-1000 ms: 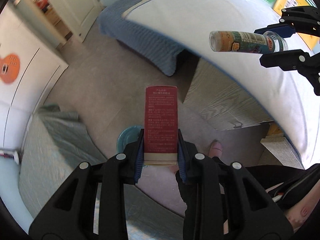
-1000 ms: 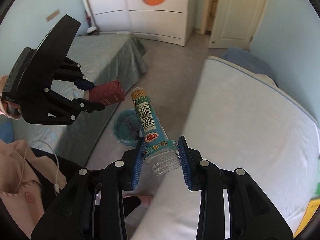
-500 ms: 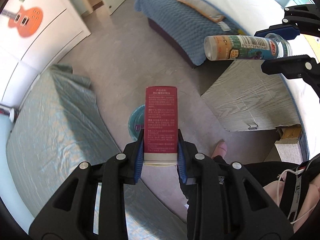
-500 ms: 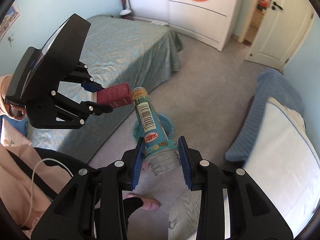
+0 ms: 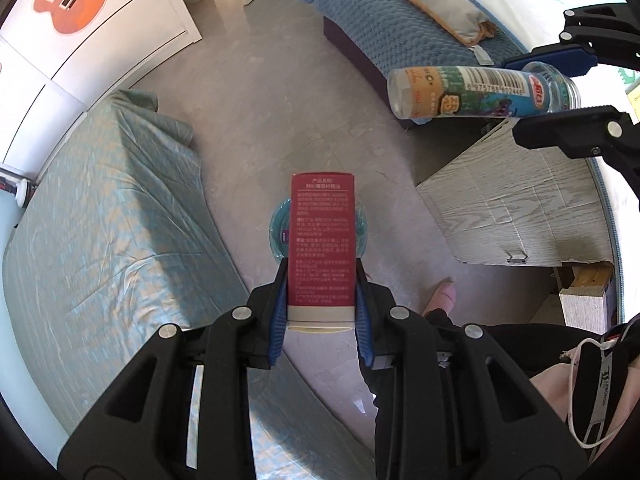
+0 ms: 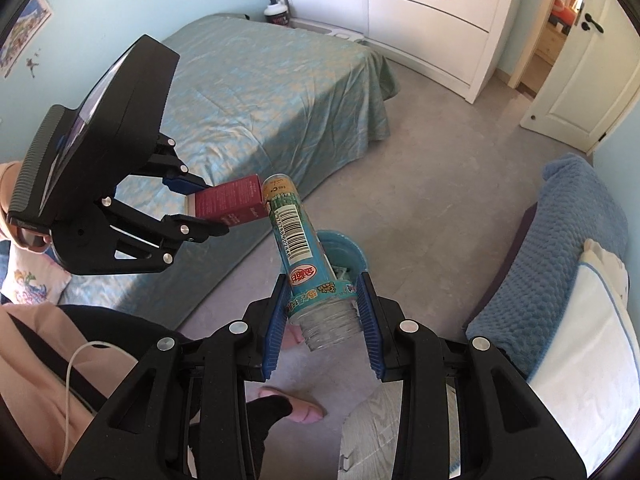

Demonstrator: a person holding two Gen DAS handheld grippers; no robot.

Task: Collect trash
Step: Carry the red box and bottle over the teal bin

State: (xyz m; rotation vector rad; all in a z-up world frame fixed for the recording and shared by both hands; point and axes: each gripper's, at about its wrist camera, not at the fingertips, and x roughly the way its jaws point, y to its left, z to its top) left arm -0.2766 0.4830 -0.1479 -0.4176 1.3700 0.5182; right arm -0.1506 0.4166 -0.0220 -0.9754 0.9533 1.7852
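Now swung over the teal bin [image 5: 280, 227], fingers pinching red box [image 5: 322, 236] and bottle [image 6: 302, 236], nearly ready to drop.

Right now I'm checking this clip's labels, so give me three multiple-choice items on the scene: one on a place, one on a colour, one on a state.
1. Where does the teal bin stand?
A. on the green bed
B. on the floor between the beds
C. on the pillow

2. What colour is the box in the left tongs?
A. red
B. yellow
C. white

3. How is the bottle in the right tongs?
A. capped, lying on the floor
B. crushed flat
C. uncapped, gripped near its open neck

Answers: 1 B, grey floor shows all round the bin; 2 A, both views show the box red with a pale end; 3 C, the bare threaded neck sits between the blue pads.
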